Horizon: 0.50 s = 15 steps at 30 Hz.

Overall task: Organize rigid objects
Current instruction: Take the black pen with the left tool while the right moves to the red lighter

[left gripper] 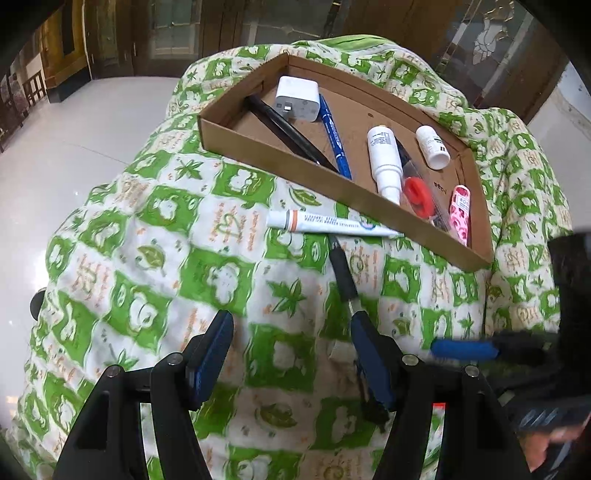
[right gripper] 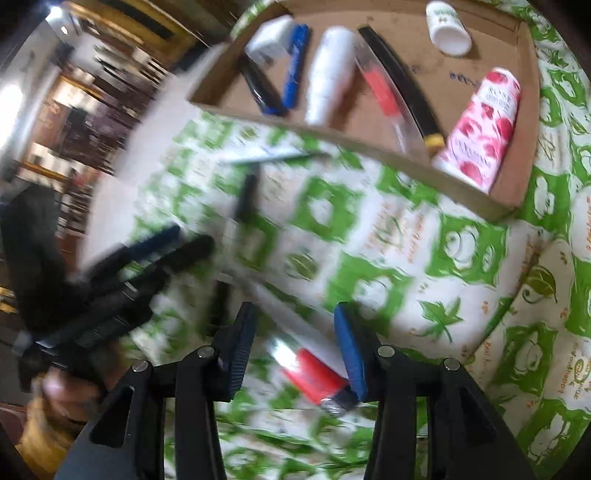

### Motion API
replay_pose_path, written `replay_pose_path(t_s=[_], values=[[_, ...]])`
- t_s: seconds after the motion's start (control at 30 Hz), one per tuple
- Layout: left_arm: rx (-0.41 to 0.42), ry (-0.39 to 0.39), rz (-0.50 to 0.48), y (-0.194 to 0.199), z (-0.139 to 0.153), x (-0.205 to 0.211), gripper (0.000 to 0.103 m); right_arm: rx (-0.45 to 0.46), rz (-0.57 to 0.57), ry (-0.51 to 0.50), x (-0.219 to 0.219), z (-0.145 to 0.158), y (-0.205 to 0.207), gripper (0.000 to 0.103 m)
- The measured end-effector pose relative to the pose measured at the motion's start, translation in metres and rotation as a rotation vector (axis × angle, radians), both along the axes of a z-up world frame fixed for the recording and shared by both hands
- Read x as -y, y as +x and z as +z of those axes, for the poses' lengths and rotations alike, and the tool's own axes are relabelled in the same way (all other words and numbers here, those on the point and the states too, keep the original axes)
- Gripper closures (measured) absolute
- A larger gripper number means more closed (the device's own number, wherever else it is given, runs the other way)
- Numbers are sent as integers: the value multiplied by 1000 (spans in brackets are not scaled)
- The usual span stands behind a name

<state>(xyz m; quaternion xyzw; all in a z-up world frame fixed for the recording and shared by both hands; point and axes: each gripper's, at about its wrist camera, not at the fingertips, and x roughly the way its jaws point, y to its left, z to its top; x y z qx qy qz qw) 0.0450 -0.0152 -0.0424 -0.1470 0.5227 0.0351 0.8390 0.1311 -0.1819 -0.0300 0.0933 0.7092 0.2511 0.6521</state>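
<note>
Red-and-white tube (right gripper: 314, 376) is lying on the green-patterned cloth (right gripper: 424, 258) between the right gripper's (right gripper: 295, 354) half-open jaws, which are not yet pressing on it.

Looking light, smooth and slightly squashy, it is probably best taken across its firmer middle. Left gripper (left gripper: 291, 354) is hovering wide open and holding nothing, beside a black-handled tool (left gripper: 343, 277) and a white tube (left gripper: 328, 225) still outside the cardboard tray (left gripper: 280, 162); the tray's near wall is standing in the way, and bottles and pens are crowding its floor.

Glossy white floor (left gripper: 92, 122), dark, seemingly wooden doors (left gripper: 177, 33) beyond.
</note>
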Motion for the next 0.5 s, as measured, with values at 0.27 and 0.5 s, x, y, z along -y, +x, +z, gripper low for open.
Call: replay_pose_path(t_s=[0.27, 0.5], values=[[-88, 18, -33, 33, -12, 23, 34, -52, -39, 10, 26, -13, 3, 61], [-113, 116, -63, 29, -12, 24, 88, -50, -38, 16, 34, -16, 11, 61]])
